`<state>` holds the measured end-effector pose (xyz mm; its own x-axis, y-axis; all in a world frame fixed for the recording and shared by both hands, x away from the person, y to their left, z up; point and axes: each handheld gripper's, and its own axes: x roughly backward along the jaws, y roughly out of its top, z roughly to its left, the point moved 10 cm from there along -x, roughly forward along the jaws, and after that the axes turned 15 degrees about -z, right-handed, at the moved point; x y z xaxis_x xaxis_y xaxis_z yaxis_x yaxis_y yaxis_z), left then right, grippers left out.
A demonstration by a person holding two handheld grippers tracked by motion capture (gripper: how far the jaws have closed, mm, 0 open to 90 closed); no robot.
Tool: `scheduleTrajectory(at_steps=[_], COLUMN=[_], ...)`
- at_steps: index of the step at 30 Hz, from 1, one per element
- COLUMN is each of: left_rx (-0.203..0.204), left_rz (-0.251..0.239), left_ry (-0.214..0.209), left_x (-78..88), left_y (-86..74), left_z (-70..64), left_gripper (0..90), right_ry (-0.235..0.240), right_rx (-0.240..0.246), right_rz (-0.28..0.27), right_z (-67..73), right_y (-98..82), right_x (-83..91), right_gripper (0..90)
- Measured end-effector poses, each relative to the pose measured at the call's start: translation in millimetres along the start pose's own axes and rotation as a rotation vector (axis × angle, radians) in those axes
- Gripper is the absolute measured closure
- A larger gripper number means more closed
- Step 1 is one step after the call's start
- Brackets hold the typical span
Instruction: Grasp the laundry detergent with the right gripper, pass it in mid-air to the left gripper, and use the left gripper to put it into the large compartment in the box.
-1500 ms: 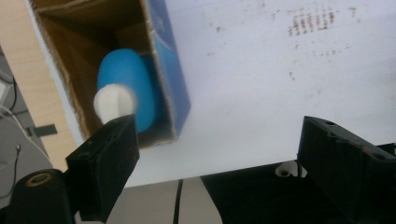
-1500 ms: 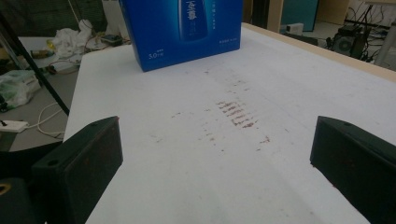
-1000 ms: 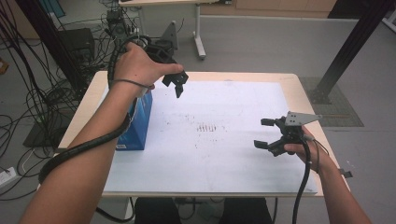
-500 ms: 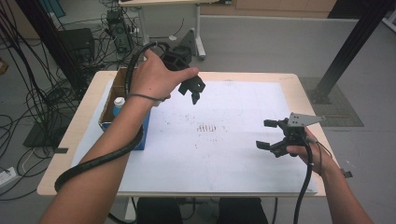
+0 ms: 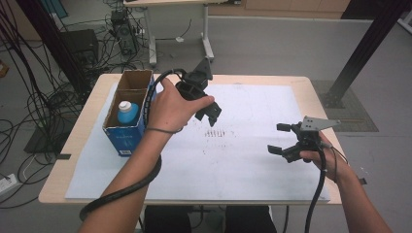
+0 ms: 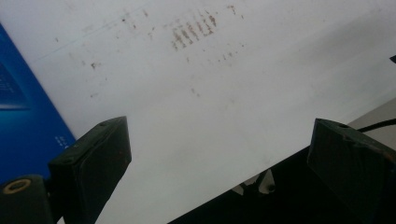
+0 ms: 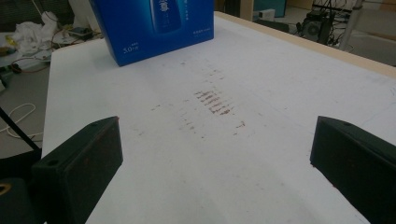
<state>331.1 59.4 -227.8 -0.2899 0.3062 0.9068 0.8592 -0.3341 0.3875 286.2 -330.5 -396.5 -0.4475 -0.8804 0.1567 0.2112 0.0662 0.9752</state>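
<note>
- While most print on the blue box (image 7: 154,28) is too blurred to read, "5.0" shows in white near its lower corner in the right gripper view.
- Open-topped, with brown cardboard flaps, the box stands at nine o'clock on the white sheet (image 5: 243,160) and holds a white bottle (image 5: 127,112) with a blue cap.
- Left gripper (image 5: 210,112) hovers right of the box, jaws apart, empty.
- Right gripper (image 5: 281,140), at four o'clock, is spread wide, empty.

The blue box (image 5: 125,133) looks like glossy printed cardboard with a raw brown inside, the sheet (image 5: 243,160) is matt white paper — smudged rust-brown — on a pale wooden table (image 5: 58,179).
</note>
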Motion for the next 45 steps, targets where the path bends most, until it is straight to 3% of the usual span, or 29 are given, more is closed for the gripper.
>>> scheduleTrajectory(at_steps=[7,13,22,30,37,39,45], left_rx=[-0.003,0.031,0.031,0.048,0.038,0.048,0.055], left_rz=[0.006,0.011,0.034,0.074,0.085,0.083,0.095], left_ry=[-0.023,-0.043,0.007,-0.006,0.03,0.016,0.032], left_x=[-16.9,-32.9,-54.0,-75.6,-84.3,-86.4,-93.8], left_y=[-11.3,-23.2,-41.2,-54.8,-60.8,-62.3,-66.9], left_z=[-0.9,6.0,4.4,6.5,5.3,6.7,8.8], left_gripper=[6.6,6.9,7.1,7.1,7.0,6.9,6.7], right_ry=[-0.006,-0.013,-0.016,-0.017,-0.021,-0.017,-0.021], right_rx=[0.001,0.0,0.001,0.001,-0.002,-0.005,-0.006], right_rz=[0.009,0.008,0.008,0.01,0.016,0.011,0.018], right_z=[-0.8,-1.5,-2.1,-2.6,-3.5,-4.3,-5.6], right_y=[0.1,0.3,0.6,0.3,-0.9,-1.5,-2.0], right_x=[-1.0,-0.1,-1.1,-0.6,-0.8,-0.6,-0.8], right_gripper=[2.3,2.3,2.3,2.3,2.3,2.3,2.3])
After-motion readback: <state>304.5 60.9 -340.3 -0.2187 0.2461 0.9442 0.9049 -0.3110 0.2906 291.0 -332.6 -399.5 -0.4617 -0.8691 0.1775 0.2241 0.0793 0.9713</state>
